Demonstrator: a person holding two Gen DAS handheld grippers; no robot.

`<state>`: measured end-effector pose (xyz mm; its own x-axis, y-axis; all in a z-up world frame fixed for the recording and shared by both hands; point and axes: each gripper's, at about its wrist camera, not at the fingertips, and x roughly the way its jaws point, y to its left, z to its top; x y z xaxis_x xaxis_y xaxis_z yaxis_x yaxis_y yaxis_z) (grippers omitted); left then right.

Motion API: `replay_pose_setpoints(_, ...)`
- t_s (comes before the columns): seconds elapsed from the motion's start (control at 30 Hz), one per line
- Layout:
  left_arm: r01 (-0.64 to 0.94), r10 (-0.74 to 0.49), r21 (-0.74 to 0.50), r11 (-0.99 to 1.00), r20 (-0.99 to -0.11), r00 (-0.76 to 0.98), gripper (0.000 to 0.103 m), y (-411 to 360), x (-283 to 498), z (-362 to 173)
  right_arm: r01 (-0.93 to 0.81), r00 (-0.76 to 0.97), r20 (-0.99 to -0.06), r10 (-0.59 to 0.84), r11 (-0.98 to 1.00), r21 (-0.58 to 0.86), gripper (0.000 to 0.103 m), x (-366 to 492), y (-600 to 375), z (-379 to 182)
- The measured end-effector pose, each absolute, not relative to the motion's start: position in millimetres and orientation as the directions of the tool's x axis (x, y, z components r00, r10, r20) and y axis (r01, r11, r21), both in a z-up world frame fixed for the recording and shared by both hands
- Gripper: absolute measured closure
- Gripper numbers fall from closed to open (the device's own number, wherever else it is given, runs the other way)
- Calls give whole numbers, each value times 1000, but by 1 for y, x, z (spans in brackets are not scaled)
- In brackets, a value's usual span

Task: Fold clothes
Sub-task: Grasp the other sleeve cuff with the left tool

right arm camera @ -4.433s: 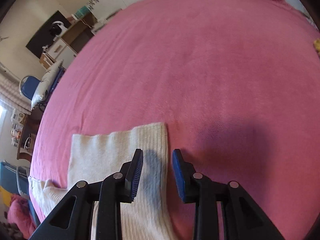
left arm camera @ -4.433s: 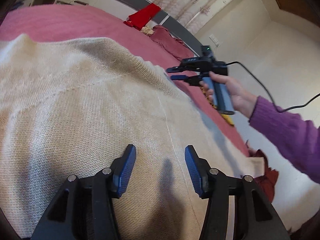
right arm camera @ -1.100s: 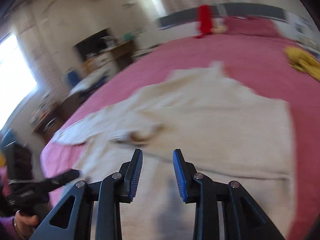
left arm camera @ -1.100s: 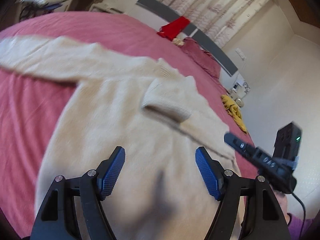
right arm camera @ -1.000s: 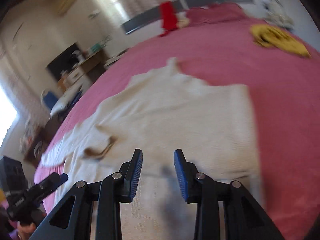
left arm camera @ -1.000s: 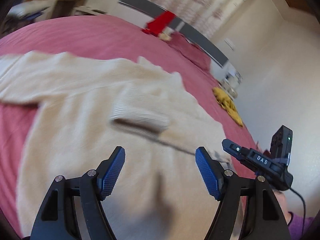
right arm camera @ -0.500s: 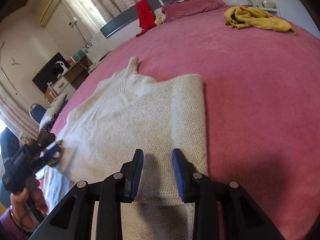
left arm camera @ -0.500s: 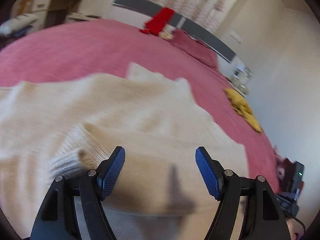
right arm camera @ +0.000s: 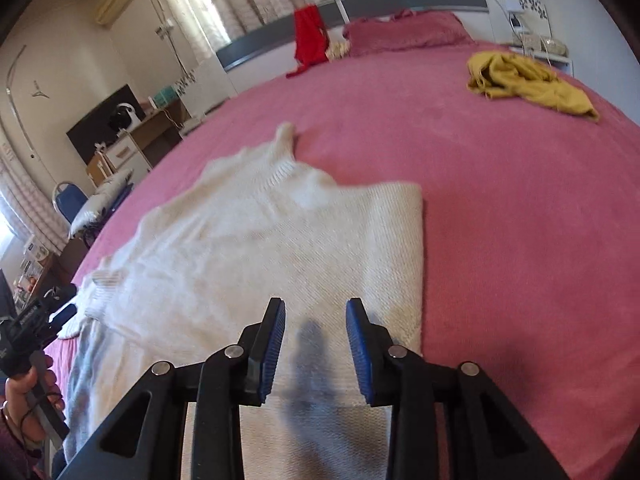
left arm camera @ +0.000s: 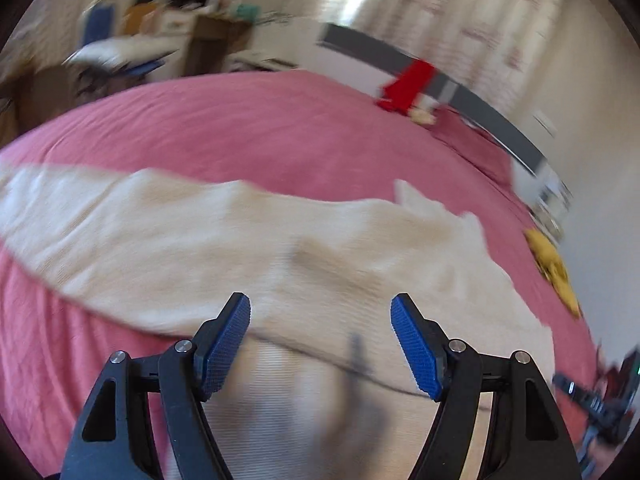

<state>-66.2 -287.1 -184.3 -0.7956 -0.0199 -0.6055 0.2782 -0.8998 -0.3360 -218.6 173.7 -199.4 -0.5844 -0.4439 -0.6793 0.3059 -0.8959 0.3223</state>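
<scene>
My left hand-held gripper [left arm camera: 320, 340] hangs over the cream sweater [left arm camera: 280, 248] with its blue pads spread wide and nothing between them; I cannot tell from this blurred view whether the tips brush the knit. My right hand-held gripper [right arm camera: 316, 344] has its pads set closer together, still parted, with only its own shadow on the fabric in the gap; it grips nothing. In the right wrist view I see the left hand-held gripper at the far left edge, its tips just beside the ribbed cuff [right arm camera: 104, 284] of a sleeve, a hand [right arm camera: 28, 404] wrapped round its handle.

The sweater lies flat on the pink bed [right arm camera: 500, 184]. Its right side is folded in, giving a straight edge and a square corner, and the collar points toward the grey headboard [right arm camera: 360, 8]. The other sleeve stretches out to the left across the cover. A yellow garment [right arm camera: 524, 80] lies well apart near the bed's far corner, and a red garment [right arm camera: 310, 36] hangs over the headboard.
</scene>
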Motion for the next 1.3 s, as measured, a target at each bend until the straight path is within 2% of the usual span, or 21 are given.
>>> replay_pose_setpoints(0.13,65,84,-215,-974,-618,-782,29,-230,-111,-181,369,-592,-691,-416,-901,226,71,-228,155,-197)
replay_pose_setpoints(0.23,107,37,-152,-983,-723,-690,29,-227,-143,-205,405,-595,-712,-373,-904,135,71,-242,142,-203)
replay_pose_setpoints(0.27,129,37,-162,-978,-750,-660,29,-232,-147,-213,398,-579,-744,-332,-912,98,71,-249,141,-212)
replay_pose_setpoints(0.33,131,70,-209,-969,-741,-667,29,-244,-143,-214,394,-544,-787,-290,-917,65,72,-259,142,-225)
replay_pose_setpoints(0.5,156,101,-331,-931,-643,-759,29,-285,-101,-186,352,-590,-705,-393,-912,213,71,-242,141,-198)
replay_pose_setpoints(0.53,189,95,-370,-910,-627,-773,29,-303,-89,-184,354,-557,-741,-375,-914,197,70,-240,130,-204)
replay_pose_setpoints(0.6,275,64,-442,-854,-613,-787,29,-344,-65,-183,360,-488,-806,-336,-918,165,70,-237,110,-216)
replay_pose_setpoints(0.7,424,-21,-520,-741,-614,-789,29,-410,-21,-188,392,-519,-752,-407,-895,213,68,-214,95,-212)
replay_pose_setpoints(0.77,519,-81,-568,-640,-621,-780,29,-459,15,-193,407,-516,-749,-415,-888,211,68,-204,82,-212)
replay_pose_setpoints(1.0,672,-192,-646,-362,-654,-732,28,-572,91,-218,503,-461,-762,-454,-842,198,68,-192,15,-209)
replay_pose_setpoints(1.3,696,-234,-687,-209,-656,-717,27,-633,84,-246,676,-374,-753,-542,-715,178,68,-186,-105,-197)
